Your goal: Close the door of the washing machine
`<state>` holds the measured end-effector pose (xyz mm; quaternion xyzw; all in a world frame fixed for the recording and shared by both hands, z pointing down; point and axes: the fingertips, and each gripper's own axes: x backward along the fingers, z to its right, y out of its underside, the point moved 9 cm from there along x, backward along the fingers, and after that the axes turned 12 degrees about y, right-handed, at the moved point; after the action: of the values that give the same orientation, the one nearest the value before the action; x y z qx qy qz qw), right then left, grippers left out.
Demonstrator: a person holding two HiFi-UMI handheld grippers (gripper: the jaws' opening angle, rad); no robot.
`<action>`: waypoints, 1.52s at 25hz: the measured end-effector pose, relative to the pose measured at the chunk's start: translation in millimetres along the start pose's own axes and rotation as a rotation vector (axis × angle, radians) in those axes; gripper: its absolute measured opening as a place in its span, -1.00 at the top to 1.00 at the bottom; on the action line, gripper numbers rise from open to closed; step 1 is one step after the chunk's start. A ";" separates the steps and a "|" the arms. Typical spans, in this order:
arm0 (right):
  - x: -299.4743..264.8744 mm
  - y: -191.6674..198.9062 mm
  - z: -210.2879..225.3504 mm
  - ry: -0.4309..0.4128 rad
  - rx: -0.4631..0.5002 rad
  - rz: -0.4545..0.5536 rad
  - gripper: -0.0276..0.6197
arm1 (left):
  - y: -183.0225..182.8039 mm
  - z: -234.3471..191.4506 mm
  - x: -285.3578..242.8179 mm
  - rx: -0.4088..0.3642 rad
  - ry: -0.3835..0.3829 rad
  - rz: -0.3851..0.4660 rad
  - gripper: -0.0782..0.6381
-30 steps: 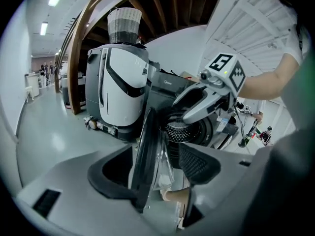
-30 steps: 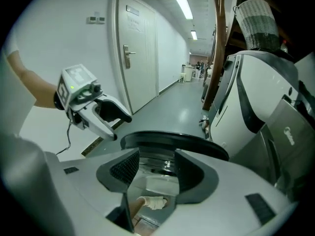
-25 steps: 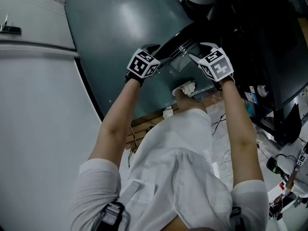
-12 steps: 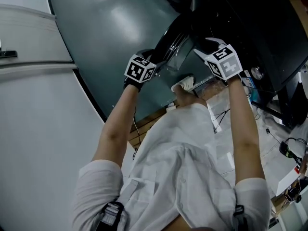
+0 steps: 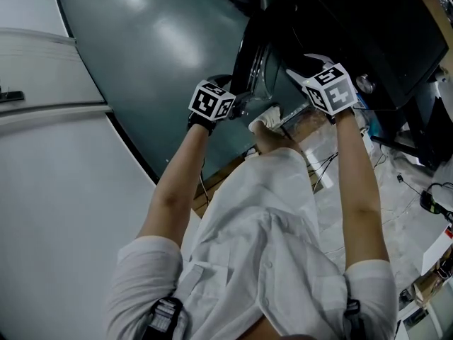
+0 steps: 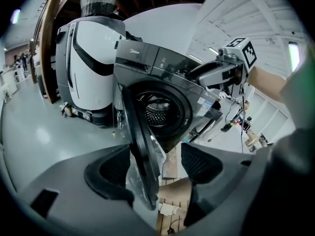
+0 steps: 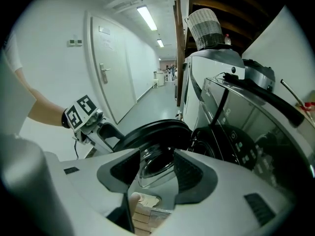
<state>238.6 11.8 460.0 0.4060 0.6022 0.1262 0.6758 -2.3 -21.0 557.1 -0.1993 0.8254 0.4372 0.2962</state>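
The washer (image 6: 147, 65) stands mid-frame in the left gripper view. Its round door (image 6: 140, 154) is swung out edge-on toward the camera, well off the drum opening (image 6: 158, 107), so the door stands open. The left gripper (image 6: 156, 167) has its jaws spread wide. They have just been opening, and the door's black rim runs down between them, close to the jaw at frame left and clear of the one at frame right. The right gripper (image 7: 156, 173) also has its jaws apart. In its view the door's glass bowl (image 7: 153, 162) shows through the gap between them, and no pad presses on it. In the head view both grippers sit at upper centre, one on each side of the door's dark rim, with the person's forearms (image 5: 177, 183) reaching up to them from the bottom of the frame.
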 end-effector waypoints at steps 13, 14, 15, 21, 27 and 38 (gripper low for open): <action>73.2 39.3 17.0 0.126 -0.125 0.075 0.20 | -22.4 50.9 -60.2 -0.082 0.125 -0.042 -0.11; 81.6 37.6 24.0 0.154 -0.141 0.109 0.21 | -25.8 53.5 -65.4 -0.086 0.135 -0.045 -0.11; 90.1 36.1 31.0 0.185 -0.159 0.146 0.22 | -28.8 55.9 -70.4 -0.090 0.145 -0.048 -0.11; 137.6 33.7 72.8 0.375 -0.266 0.413 0.35 | -49.8 66.6 -99.6 -0.125 0.205 -0.066 -0.10; 166.3 47.0 97.8 0.513 -0.309 0.561 0.44 | -67.0 79.0 -127.2 -0.155 0.267 -0.063 -0.09; 190.6 63.8 138.6 0.555 -0.477 0.862 0.44 | -104.8 95.0 -178.9 -0.211 0.317 -0.019 -0.09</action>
<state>432.3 123.2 361.5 0.4028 0.4917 0.6254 0.4525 222.5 14.9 570.5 -0.3033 0.8096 0.4815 0.1439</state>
